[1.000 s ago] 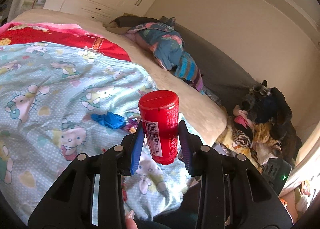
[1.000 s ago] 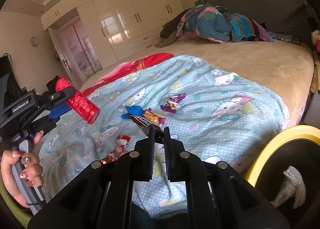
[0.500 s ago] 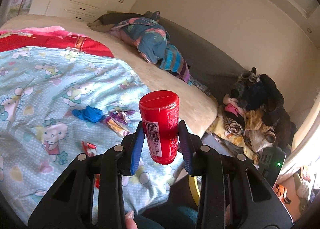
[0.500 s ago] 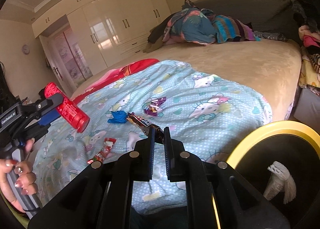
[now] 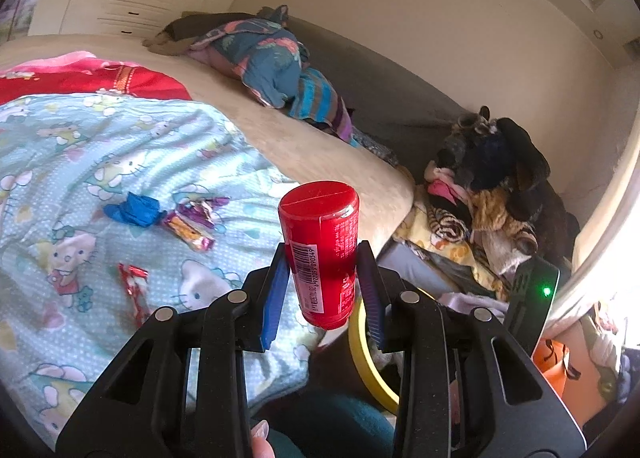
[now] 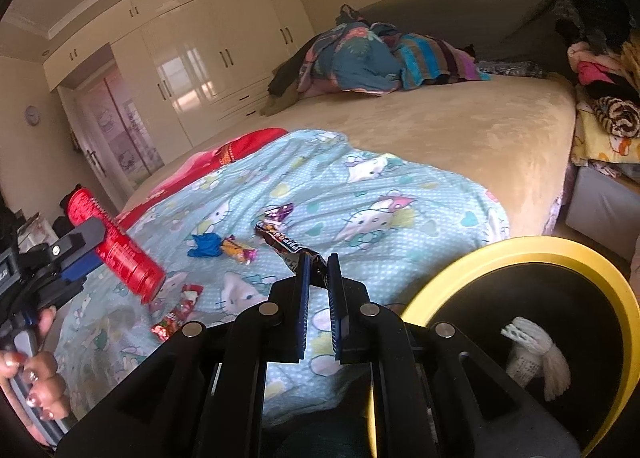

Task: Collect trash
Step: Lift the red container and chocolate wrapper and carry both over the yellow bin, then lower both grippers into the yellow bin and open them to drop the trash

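Observation:
My left gripper [image 5: 322, 258] is shut on a red plastic bottle [image 5: 322, 254], which stands out above its blue pads; the bottle [image 6: 116, 246] also shows at the left of the right wrist view. My right gripper [image 6: 318, 264] is shut on a dark brown snack wrapper [image 6: 280, 241], pinched at its near end. A yellow-rimmed black bin [image 6: 520, 248] sits at the lower right with a white crumpled item [image 6: 536, 354] inside; its rim [image 5: 356, 334] shows beside the bed. On the light blue sheet lie a blue wrapper [image 5: 134, 210], an orange wrapper [image 5: 188, 232], a purple wrapper [image 5: 202, 206] and a red wrapper [image 5: 134, 288].
The bed [image 6: 440, 130] carries a red blanket [image 5: 100, 80] and a heap of clothes [image 6: 380, 58] at the far side. A pile of plush toys and clothes [image 5: 484, 194] stands to the bed's right. A hand [image 6: 36, 378] grips the left gripper's handle. White wardrobes [image 6: 208, 66] line the far wall.
Both grippers swung right across the bed toward the bin, keeping their hold. The bin takes up more of the right wrist view, and its yellow rim has come into the left wrist view.

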{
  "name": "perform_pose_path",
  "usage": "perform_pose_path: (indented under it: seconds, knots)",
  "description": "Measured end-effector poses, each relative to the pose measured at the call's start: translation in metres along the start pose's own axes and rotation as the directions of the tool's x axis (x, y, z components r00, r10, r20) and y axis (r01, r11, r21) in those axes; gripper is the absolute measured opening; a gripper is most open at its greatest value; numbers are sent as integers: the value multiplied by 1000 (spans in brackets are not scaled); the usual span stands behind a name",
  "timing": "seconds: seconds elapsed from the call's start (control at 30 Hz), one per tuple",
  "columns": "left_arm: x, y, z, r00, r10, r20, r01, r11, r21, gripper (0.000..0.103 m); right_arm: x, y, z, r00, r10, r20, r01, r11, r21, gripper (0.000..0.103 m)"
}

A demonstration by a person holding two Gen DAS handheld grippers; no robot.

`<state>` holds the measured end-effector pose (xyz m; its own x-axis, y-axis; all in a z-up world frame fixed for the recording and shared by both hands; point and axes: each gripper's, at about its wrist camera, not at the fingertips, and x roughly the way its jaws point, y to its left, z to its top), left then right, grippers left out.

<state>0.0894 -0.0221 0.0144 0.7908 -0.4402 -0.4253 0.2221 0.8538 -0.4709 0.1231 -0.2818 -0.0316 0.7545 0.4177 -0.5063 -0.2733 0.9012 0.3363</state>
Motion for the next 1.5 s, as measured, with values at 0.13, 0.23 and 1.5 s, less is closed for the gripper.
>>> perform_pose_path:
  seconds: [0.13, 0.23, 1.5]
  knots:
    - [5, -8, -4, 1000, -16, -15, 16, 1000, 19, 28, -5, -12, 0, 1000, -27, 8, 27, 1000, 17, 9]
    - [9, -16, -8, 999, -27, -28, 28, 999, 42, 28, -8, -22, -1, 999, -50, 12, 50, 998, 33, 9]
    - [59, -82, -58, 979, -106, -173, 137, 974, 180, 28, -21, -114, -27, 975, -219, -36, 222, 953, 207, 9]
